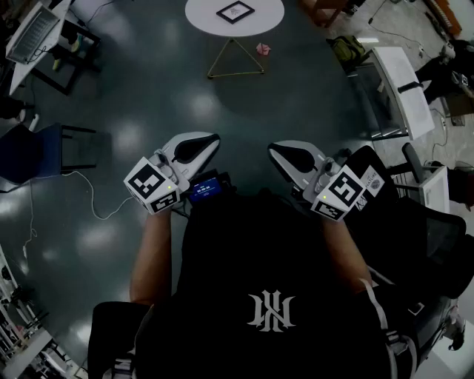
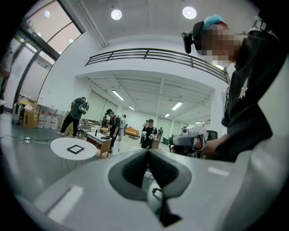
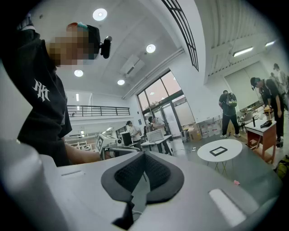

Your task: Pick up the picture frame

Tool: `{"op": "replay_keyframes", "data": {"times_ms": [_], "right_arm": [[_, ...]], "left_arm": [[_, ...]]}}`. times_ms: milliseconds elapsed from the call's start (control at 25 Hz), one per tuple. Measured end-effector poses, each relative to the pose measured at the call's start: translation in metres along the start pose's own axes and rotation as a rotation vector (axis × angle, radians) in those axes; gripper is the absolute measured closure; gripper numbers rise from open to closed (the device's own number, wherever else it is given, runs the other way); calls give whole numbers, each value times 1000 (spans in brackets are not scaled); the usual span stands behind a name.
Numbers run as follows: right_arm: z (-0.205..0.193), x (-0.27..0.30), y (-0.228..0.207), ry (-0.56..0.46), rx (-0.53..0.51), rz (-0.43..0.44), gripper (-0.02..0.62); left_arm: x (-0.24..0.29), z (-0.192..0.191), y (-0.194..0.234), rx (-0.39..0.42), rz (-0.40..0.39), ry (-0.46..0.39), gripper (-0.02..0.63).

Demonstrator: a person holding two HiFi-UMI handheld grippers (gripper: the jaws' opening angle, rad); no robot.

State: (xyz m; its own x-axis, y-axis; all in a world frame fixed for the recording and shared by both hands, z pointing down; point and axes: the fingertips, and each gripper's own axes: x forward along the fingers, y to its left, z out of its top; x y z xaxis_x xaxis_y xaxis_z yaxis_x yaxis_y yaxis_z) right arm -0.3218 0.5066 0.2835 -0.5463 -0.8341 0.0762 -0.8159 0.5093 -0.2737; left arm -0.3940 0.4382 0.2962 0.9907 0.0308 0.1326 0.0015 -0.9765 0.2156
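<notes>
A black picture frame (image 1: 235,12) lies flat on a round white table (image 1: 200,15) far ahead of me, at the top of the head view. My left gripper (image 1: 212,139) and right gripper (image 1: 273,149) are held close to my chest, tips turned toward each other, both shut and empty. In the left gripper view the frame (image 2: 75,149) lies on the table (image 2: 58,145) far off to the left of the shut left gripper (image 2: 147,151). The right gripper view has the frame (image 3: 220,151) far to the right of the shut right gripper (image 3: 144,154).
The table stands on thin yellow legs (image 1: 235,63), with a pink scrap (image 1: 263,49) on the grey floor beside them. A blue chair (image 1: 41,152) and a floor cable (image 1: 81,185) are at left, and a desk (image 1: 404,89) at right. Several people (image 2: 77,115) stand in the background.
</notes>
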Motion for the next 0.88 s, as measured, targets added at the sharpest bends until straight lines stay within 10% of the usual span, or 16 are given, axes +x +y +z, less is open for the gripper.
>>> {"op": "replay_keyframes", "data": {"times_ms": [880], "right_arm": [[28,-52,-29,-67,-20,-5,597]], "left_arm": [[45,25,-34,54,-2,37,603]]}}
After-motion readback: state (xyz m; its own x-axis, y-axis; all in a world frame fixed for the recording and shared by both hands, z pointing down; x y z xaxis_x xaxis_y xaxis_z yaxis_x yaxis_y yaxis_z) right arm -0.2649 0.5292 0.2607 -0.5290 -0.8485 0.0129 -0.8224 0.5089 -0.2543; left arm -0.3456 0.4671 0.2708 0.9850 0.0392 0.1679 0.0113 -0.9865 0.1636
